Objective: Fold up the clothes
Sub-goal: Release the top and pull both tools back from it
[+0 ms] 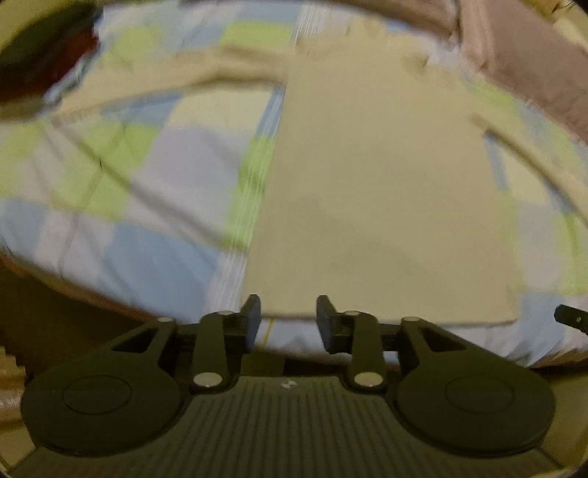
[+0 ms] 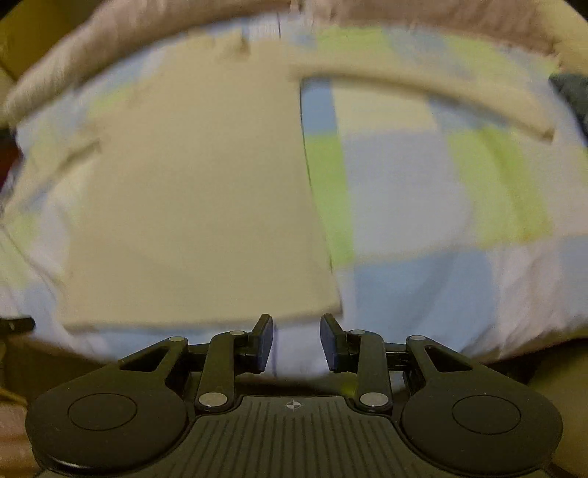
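Observation:
A beige long-sleeved top [image 1: 382, 191] lies flat on a checked bedsheet [image 1: 154, 172], hem toward me. In the left wrist view one sleeve [image 1: 147, 86] stretches to the left. My left gripper [image 1: 288, 307] is open and empty just in front of the hem's left part. In the right wrist view the same top [image 2: 191, 191] fills the left half and its other sleeve [image 2: 422, 88] stretches right. My right gripper [image 2: 297, 325] is open and empty at the hem's right corner. Both views are blurred.
The blue, green and white checked sheet [image 2: 422, 191] covers the bed. A brownish blanket [image 1: 525, 62] lies along the far edge, also in the right wrist view [image 2: 110, 33]. A dark red object [image 1: 40, 66] sits far left. The other gripper's tip [image 1: 569, 316] shows at the right.

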`<control>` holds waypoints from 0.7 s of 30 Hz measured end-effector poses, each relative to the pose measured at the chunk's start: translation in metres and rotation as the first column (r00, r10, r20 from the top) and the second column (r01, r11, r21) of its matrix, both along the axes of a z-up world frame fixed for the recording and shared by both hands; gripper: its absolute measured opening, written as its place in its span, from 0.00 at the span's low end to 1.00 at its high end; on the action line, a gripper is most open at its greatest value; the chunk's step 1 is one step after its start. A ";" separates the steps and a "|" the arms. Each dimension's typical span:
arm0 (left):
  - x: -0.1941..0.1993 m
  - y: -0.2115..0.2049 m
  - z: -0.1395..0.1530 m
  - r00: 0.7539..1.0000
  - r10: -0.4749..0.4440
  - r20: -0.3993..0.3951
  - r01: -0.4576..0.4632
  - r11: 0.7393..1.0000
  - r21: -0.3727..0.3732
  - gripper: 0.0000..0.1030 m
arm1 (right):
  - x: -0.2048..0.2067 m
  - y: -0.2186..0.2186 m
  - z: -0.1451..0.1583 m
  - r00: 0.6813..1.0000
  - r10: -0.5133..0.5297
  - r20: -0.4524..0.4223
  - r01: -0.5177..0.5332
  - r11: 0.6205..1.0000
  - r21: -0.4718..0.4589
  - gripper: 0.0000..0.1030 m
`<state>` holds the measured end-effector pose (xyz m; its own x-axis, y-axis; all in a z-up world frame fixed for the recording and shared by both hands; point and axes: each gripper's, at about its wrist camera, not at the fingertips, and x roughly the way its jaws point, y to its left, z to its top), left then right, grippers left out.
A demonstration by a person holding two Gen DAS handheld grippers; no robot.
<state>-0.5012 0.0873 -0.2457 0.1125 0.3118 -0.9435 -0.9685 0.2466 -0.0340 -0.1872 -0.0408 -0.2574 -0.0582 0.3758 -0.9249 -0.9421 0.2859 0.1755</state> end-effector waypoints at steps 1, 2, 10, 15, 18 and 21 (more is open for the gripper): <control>0.004 0.000 0.016 1.000 0.000 0.001 0.000 1.000 0.026 0.33 | -0.001 0.003 0.016 1.000 0.001 -0.010 -0.001 1.000 0.017 0.31; 0.006 -0.001 0.029 1.000 0.001 0.002 -0.001 0.999 0.043 0.35 | -0.003 0.006 0.031 1.000 0.004 -0.018 -0.004 0.999 0.031 0.31; 0.015 -0.022 0.104 0.999 0.018 0.027 -0.023 0.984 0.176 0.40 | -0.035 0.037 0.110 0.991 0.112 0.074 -0.122 0.981 0.148 0.31; 0.018 -0.039 0.130 0.999 0.012 0.036 -0.020 0.972 0.235 0.44 | -0.041 0.036 0.118 0.985 0.156 0.070 -0.165 0.974 0.154 0.39; 0.018 -0.045 0.136 1.000 0.010 0.028 -0.016 0.970 0.243 0.45 | -0.045 0.032 0.121 0.980 0.180 0.082 -0.191 0.969 0.158 0.73; 0.018 -0.051 0.140 1.000 0.005 0.015 -0.009 0.969 0.247 0.45 | -0.048 0.026 0.126 0.977 0.192 0.095 -0.206 0.965 0.162 0.73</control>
<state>-0.4835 0.0363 -0.1056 0.1226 0.5362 -0.8351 -0.9701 0.2423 0.0131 -0.2353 -0.0143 -0.1318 -0.0784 0.5161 -0.8529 -0.9895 0.0636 0.1294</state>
